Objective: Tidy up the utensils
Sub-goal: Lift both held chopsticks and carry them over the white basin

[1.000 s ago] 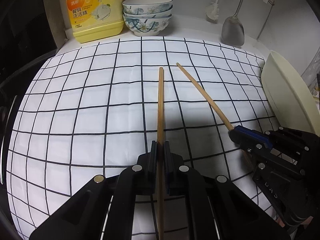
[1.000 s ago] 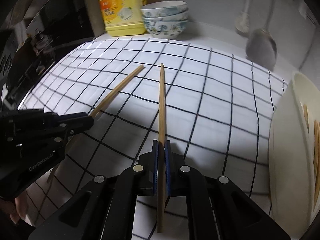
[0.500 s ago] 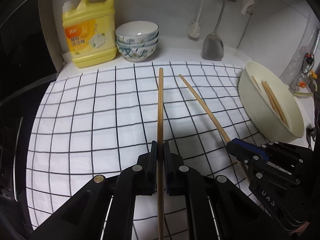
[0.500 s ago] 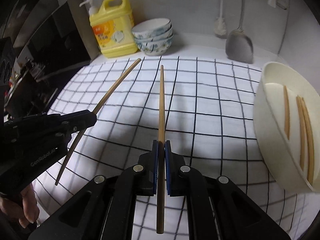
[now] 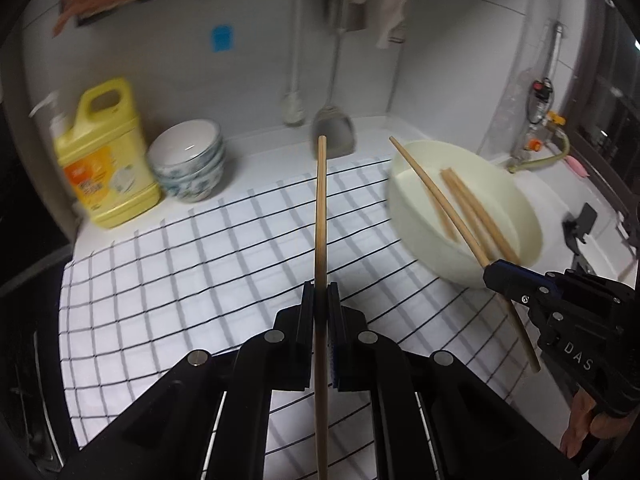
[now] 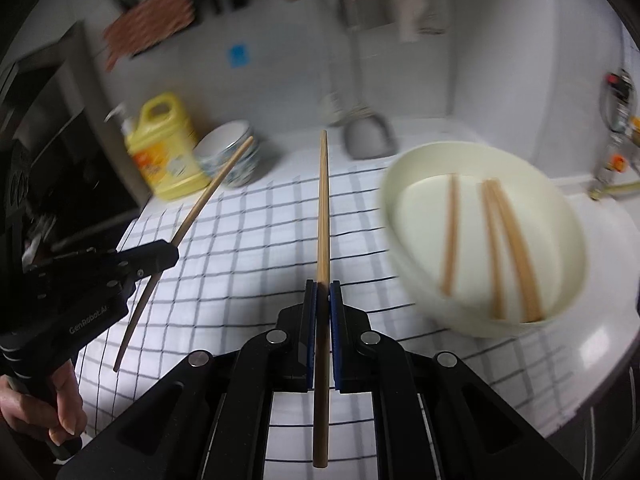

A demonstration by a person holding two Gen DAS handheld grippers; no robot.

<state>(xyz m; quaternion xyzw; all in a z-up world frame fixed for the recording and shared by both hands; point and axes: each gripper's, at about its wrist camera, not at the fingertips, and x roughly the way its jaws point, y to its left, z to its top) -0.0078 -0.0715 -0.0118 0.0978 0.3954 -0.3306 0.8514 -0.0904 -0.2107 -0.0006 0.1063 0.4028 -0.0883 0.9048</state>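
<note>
While chopsticks [image 5: 320, 220] clamped, bowl [image 5: 424, 236] beside

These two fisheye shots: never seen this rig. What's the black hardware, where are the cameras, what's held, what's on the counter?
No robot here: a person holds two handheld grippers, each with a camera looking along its fingers. In the left view, the left gripper clamps a chopstick; the right gripper clamps another chopstick. Each gripper shows at the edge of the other's view. On the checked cloth sits a cream bowl holding three chopsticks. Behind: yellow detergent bottle, stacked bowls.
</note>
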